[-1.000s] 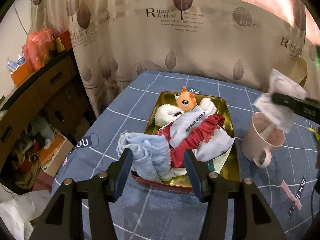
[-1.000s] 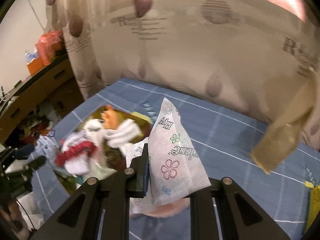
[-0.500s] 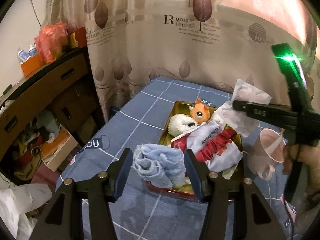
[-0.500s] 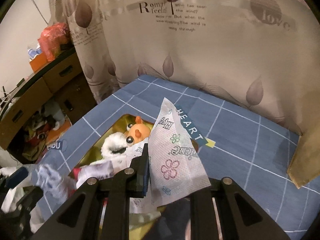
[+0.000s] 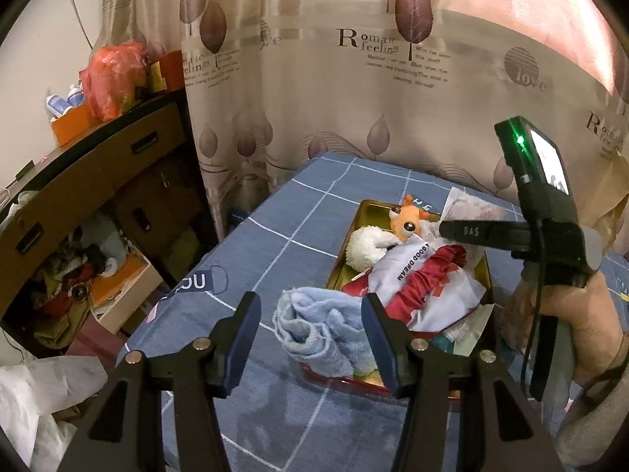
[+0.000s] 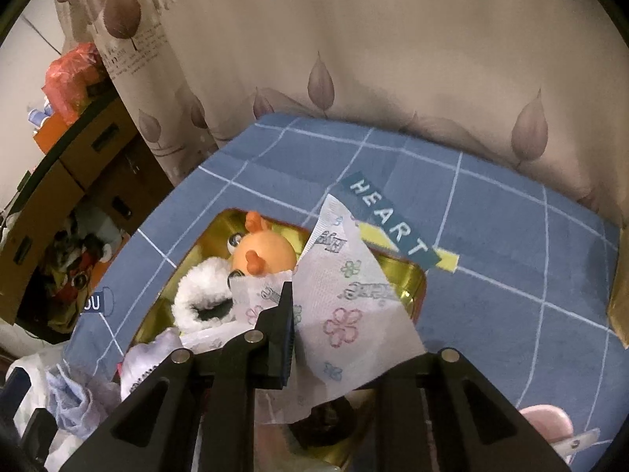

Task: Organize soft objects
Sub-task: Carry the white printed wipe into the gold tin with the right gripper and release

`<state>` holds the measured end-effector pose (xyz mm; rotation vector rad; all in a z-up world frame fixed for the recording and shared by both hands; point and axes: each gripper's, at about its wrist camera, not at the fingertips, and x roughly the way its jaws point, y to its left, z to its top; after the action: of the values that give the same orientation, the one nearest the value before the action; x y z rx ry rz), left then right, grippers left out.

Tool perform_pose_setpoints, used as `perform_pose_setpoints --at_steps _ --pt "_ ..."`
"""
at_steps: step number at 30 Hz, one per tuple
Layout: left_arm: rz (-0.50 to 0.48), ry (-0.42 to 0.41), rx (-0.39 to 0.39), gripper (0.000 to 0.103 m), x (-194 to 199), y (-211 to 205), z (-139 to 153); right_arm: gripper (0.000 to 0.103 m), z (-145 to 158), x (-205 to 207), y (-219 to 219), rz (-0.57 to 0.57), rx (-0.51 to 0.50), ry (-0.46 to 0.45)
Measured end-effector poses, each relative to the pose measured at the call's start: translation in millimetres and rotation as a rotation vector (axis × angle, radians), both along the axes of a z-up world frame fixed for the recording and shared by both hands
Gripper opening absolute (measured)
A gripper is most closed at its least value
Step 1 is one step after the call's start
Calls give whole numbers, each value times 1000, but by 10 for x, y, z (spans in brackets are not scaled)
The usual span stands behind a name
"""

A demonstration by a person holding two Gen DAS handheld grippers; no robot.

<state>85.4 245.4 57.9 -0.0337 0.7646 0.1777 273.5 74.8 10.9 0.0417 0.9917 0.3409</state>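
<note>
Blue-checked tabletop [image 5: 298,236]: 1 gold tin [image 6: 409,287] w/ 1 orange plush [image 6: 263,251], blue towel [image 5: 314,326]. Right gripper [image 6: 298,338] clamps tissue pack [image 6: 346,306]; left gripper [image 5: 310,338] wide, empty.

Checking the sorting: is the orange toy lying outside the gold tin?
No, the orange toy lies inside the gold tin, beside the white fluffy piece.

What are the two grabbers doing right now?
Left gripper: open, the blue towel between its fingers, not squeezed.
Right gripper: shut on the flowery tissue pack, over the gold tin.
</note>
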Motion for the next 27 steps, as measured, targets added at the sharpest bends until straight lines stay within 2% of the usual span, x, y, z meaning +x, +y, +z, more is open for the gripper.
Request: perform_pose_setpoints --at_steps 8,11,13,17,24,27 --pt "5 0 2 54 10 2 -19 20 -85 -16 38 5 -17 17" --pt "4 0 2 54 -1 1 -22 35 -61 -37 50 6 -28 8" --pt "6 -2 3 54 0 -2 -17 56 -41 -53 46 -1 -33 3" --pt "5 -7 5 54 -10 -8 -19 61 33 -110 28 -1 -43 -27" --pt "-4 -19 6 54 -50 -44 -4 76 197 -202 -41 -11 -53 -55" --pt "-9 -15 8 54 -67 -75 2 79 275 -259 -64 -14 -65 -74"
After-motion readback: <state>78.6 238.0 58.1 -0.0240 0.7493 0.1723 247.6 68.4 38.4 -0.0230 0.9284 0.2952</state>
